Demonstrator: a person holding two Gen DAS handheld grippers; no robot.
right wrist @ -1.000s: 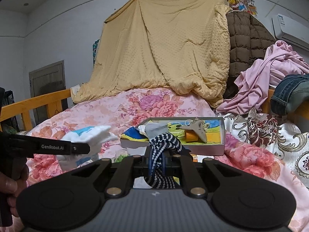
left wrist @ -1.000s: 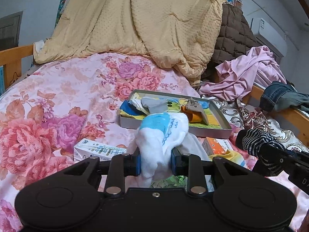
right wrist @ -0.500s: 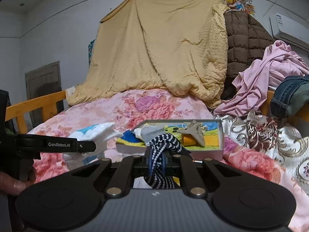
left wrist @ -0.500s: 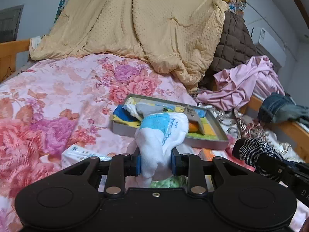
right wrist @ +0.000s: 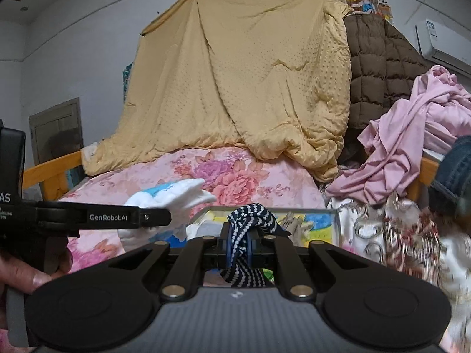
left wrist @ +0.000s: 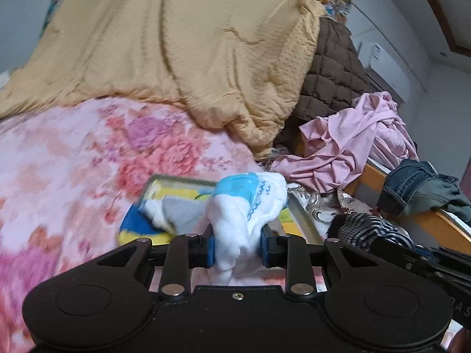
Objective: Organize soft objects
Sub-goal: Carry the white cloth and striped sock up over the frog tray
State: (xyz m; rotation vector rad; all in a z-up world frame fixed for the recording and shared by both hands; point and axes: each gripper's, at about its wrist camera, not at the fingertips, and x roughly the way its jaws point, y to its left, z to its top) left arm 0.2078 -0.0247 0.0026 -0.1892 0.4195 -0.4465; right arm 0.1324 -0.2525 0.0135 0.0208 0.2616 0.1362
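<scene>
Carrying the white-and-blue sock [left wrist: 247,214] pinched in the left hand-held gripper [left wrist: 238,248] just above the tray [left wrist: 303,220] on the bed [left wrist: 73,158], ease forward toward 12 o'clock, while the right hand-held gripper [right wrist: 239,245] at 3 o'clock pinches the striped sock [right wrist: 250,216], before letting go.

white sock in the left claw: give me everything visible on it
The white sock is a soft knit, white with a light-blue band and small blue wavy marks near its upper end. It is bunched and clamped between the blue pads of the left claw, its top bulging above them and a tail hanging below. It is held above the tray, clear of the bedding.
</scene>
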